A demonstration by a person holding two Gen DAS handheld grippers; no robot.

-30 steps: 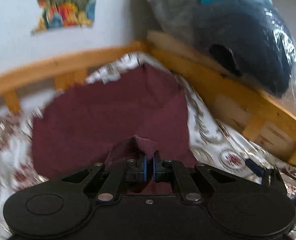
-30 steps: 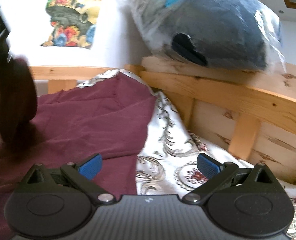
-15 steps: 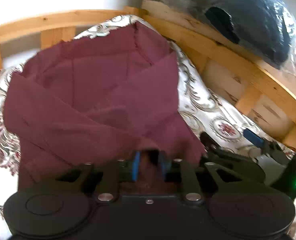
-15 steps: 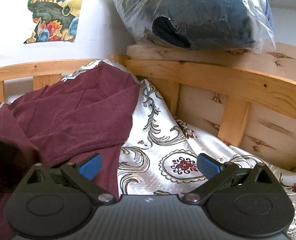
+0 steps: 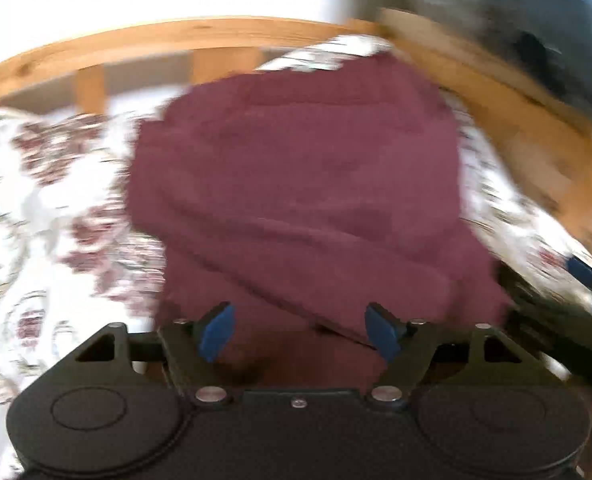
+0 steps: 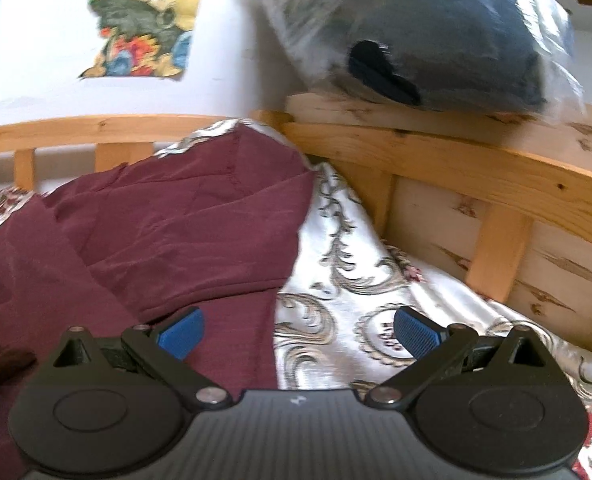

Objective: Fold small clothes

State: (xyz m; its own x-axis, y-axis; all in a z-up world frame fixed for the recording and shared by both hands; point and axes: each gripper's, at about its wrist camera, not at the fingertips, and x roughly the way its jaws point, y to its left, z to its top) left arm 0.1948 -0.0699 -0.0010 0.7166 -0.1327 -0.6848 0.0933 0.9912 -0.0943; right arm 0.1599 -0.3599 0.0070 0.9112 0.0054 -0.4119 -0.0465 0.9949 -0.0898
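A maroon garment [image 5: 296, 184] lies folded over itself on the patterned bedspread [image 5: 36, 208]. My left gripper [image 5: 300, 332] is open and empty just above the garment's near edge. In the right wrist view the garment [image 6: 168, 240] fills the left side, reaching the bed's far corner. My right gripper [image 6: 296, 334] is open and empty over the garment's right edge, its left finger above the cloth and its right finger above the bedspread [image 6: 356, 280]. The left wrist view is motion-blurred.
A wooden bed rail [image 6: 476, 176] runs along the back and right. A plastic-wrapped dark pillow [image 6: 436, 36] rests on the rail's ledge. A colourful picture [image 6: 144, 24] hangs on the white wall. The right gripper's finger [image 5: 584, 272] shows at the left wrist view's right edge.
My left gripper was shut on a fold of the garment, carried it down over the cloth and has opened, letting go. The right gripper stayed open and shifted slightly.
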